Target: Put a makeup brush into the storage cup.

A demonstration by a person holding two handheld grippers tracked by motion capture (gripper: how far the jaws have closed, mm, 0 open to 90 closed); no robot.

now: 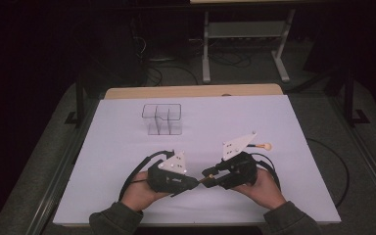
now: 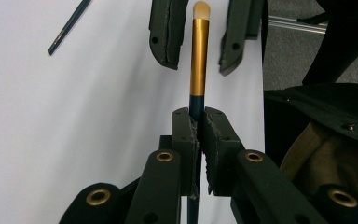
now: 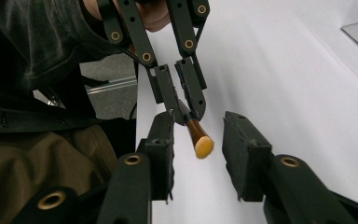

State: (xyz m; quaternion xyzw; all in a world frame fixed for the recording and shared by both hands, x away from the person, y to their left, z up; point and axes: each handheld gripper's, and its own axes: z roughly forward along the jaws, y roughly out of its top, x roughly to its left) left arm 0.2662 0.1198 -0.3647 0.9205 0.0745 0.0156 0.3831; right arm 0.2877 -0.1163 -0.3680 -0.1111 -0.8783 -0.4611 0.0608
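A person sat at a white table [image 1: 127, 147], holding a black two-jaw gripper in each hand, the two tools pointed toward each other near the table's front edge. The left gripper [image 2: 198, 135] was clamped tight on the dark handle of a makeup brush [image 2: 198, 60], which stuck out beyond its jaws as a gold metal sleeve ending in a small tan bristle tip. In the left gripper view, the brush ran straight up the middle of the picture, its tip reaching between the two jaws of the right gripper [image 2: 199, 37]. The right gripper's jaws stood apart, one on each side of the brush's gold sleeve, with a clear gap on both sides and neither pad touching it. The right gripper view showed the same meeting from the other end: the tan brush tip sat in the open space between the right gripper's own jaws, with the left gripper pinching the handle just behind it. From the high view, a second brush [image 1: 260, 146] with a pale round tip lay on the table beyond the right hand. A clear plastic organiser [image 1: 162, 119] with several compartments stood farther back, near the table's middle. Another thin dark stick [image 2: 69, 25] lay flat on the table, well apart from the held brush.
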